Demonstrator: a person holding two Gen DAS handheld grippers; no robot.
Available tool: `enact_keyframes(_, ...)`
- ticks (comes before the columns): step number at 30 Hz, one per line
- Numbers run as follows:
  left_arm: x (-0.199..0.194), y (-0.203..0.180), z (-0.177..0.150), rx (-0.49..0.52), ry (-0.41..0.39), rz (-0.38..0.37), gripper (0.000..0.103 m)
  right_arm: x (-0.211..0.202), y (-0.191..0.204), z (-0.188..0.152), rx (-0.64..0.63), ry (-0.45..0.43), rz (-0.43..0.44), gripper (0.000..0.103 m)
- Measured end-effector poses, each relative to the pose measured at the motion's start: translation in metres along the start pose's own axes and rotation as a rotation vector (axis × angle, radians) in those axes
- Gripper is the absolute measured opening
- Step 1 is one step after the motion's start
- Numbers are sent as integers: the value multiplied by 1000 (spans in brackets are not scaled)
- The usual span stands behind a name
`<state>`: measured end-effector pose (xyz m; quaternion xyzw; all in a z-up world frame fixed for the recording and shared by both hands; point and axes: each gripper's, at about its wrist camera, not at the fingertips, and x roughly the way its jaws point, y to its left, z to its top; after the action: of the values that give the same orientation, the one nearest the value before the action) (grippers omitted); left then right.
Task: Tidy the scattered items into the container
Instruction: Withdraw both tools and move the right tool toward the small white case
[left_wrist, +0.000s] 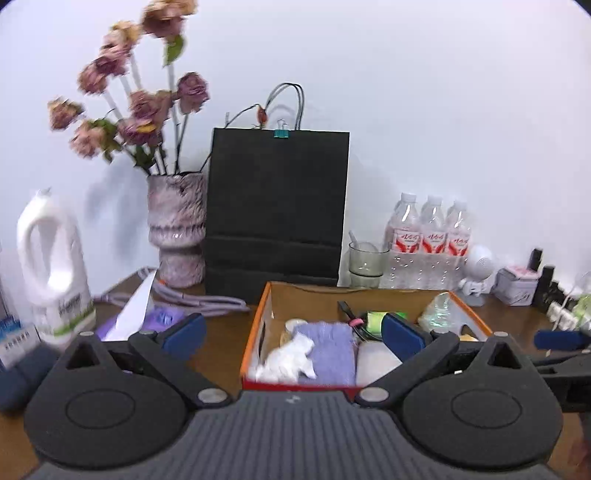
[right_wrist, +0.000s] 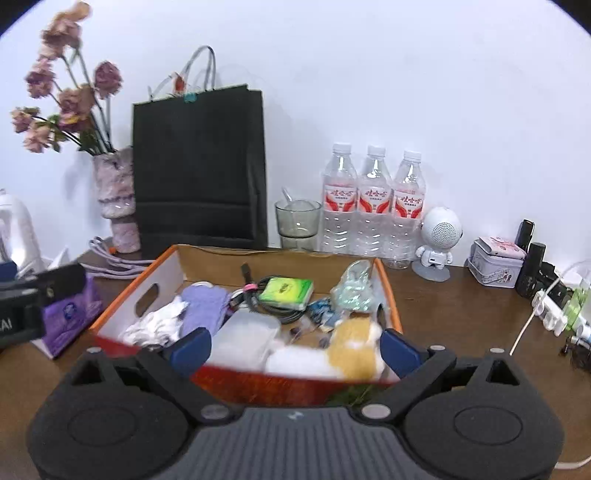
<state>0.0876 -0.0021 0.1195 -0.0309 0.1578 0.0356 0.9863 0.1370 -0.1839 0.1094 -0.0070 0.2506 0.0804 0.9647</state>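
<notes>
Black bag (right_wrist: 199, 166), bottles (right_wrist: 373, 199) behind box (right_wrist: 147, 295) — tongs (right_wrist: 295, 349) spread.

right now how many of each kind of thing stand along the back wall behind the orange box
clear plastic water bottles with red labels: 3
tall black paper bag: 1
mottled pink ceramic vase of dried flowers: 1
smoky green glass tumbler: 1
small white robot-shaped speaker: 1
total: 7

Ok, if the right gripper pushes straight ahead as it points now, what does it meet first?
Probably the orange-and-white plush toy lying at the near edge of the orange cardboard box, right between the right gripper's open jaws; depth is uncertain.
</notes>
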Motion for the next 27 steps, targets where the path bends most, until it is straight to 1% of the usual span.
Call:
enact_keyframes(2, -21, 1, -21, -9, -17, 5, 103, -17, 0, -19, 34, -26, 19, 98)
enact_keyframes(3, -32, 2, -31, -2, -12, 7, 103, -26, 0, -30, 48, -35, 30, 98)
enact_keyframes(5, -54, 1, -50, 36, -1, 1, 103, -46, 2, -55, 46, -44, 37, 98)
enact_keyframes(8, -93, 1, -79, 117, -12, -44, 103, -77, -1, -95, 22, -42, 38, 99)
enact_keyframes(9, -106, 3, -89, 123, -12, -44, 103, -91, -4, -108, 35, -44, 36, 99)
enact_keyframes(10, -120, 6, -99, 109, -9, -38, 103, -104, -6, -121, 60, -42, 36, 102)
enact_keyframes(12, -142, 13, -117, 51, 15, -35, 103, -131, -9, -147, 131, -44, 58, 103)
enact_keyframes(14, -156, 15, -129, 50, 30, -55, 103, -149, -9, -164, 152, -34, 92, 103)
enact_keyframes(15, -161, 14, -133, 71, 27, -52, 103, -155, -8, -171, 151, -27, 88, 103)
enact_keyframes(17, -168, 11, -136, 102, 7, -21, 103, -163, -2, -180, 128, -35, 65, 103)
enact_keyframes(20, -166, 10, -134, 103, 10, -23, 103, -168, 6, -188, 67, -67, 53, 103)
enact_keyframes(22, -158, 9, -133, 103, 36, -19, 103, -161, 7, -187, 62, -30, 75, 103)
enact_keyframes(24, -150, 9, -130, 104, 65, -13, 103, -153, 3, -180, 103, 24, 93, 103)
enact_keyframes(26, -140, 9, -125, 96, 82, -13, 103, -148, 0, -173, 110, 29, 102, 103)
enact_keyframes(27, -134, 9, -122, 94, 88, -17, 103, -144, 1, -169, 95, 23, 95, 103)
